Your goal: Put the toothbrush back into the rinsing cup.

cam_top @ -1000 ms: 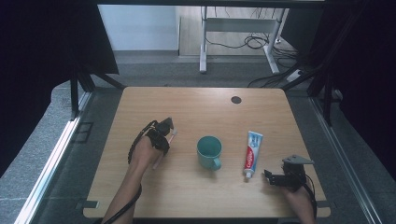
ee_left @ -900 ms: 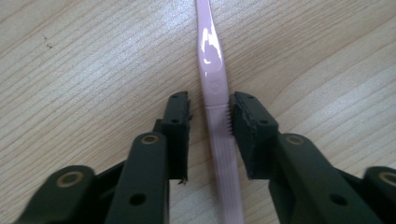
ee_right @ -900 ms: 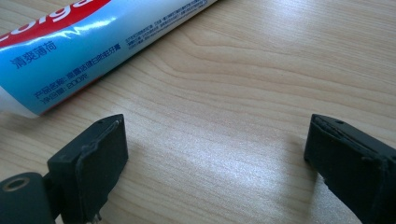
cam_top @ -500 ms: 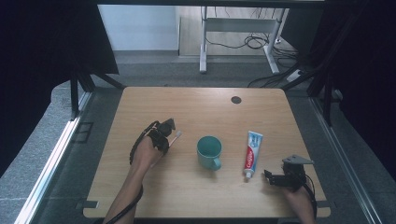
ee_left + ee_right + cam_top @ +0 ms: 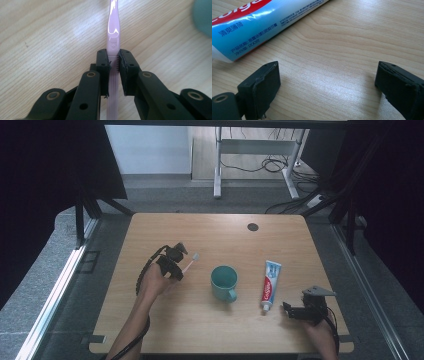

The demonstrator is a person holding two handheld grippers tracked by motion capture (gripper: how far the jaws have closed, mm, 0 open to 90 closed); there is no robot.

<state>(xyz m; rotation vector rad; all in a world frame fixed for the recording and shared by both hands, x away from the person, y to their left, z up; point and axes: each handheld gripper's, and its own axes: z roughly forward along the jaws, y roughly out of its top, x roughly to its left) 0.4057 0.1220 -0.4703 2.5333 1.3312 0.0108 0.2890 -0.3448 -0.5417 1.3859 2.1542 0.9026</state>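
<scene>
My left gripper (image 5: 178, 264) is over the table's left half and is shut on a pale pink toothbrush (image 5: 192, 260). In the left gripper view the jaws (image 5: 113, 65) pinch the ribbed handle, and the rest of the toothbrush (image 5: 113, 30) reaches forward above the wood. A teal mug (image 5: 224, 282) stands upright at the table's middle, just right of the brush head. Right of the mug lies a blue, white and red toothpaste tube (image 5: 270, 279), cap toward me. My right gripper (image 5: 296, 311) rests open near the front right edge, with bare wood between its jaws (image 5: 327, 82) and the tube (image 5: 262, 22) at upper left.
The wooden table (image 5: 220, 235) has a dark round cable hole (image 5: 252, 226) at the back right. Dark frame posts flank it on both sides. A metal desk leg (image 5: 217, 165) and cables lie on the floor beyond. The mug's blurred edge (image 5: 203, 17) shows in the left gripper view.
The left gripper has shifted slightly with the toothbrush in its jaws. The right gripper, mug and tube have stayed put.
</scene>
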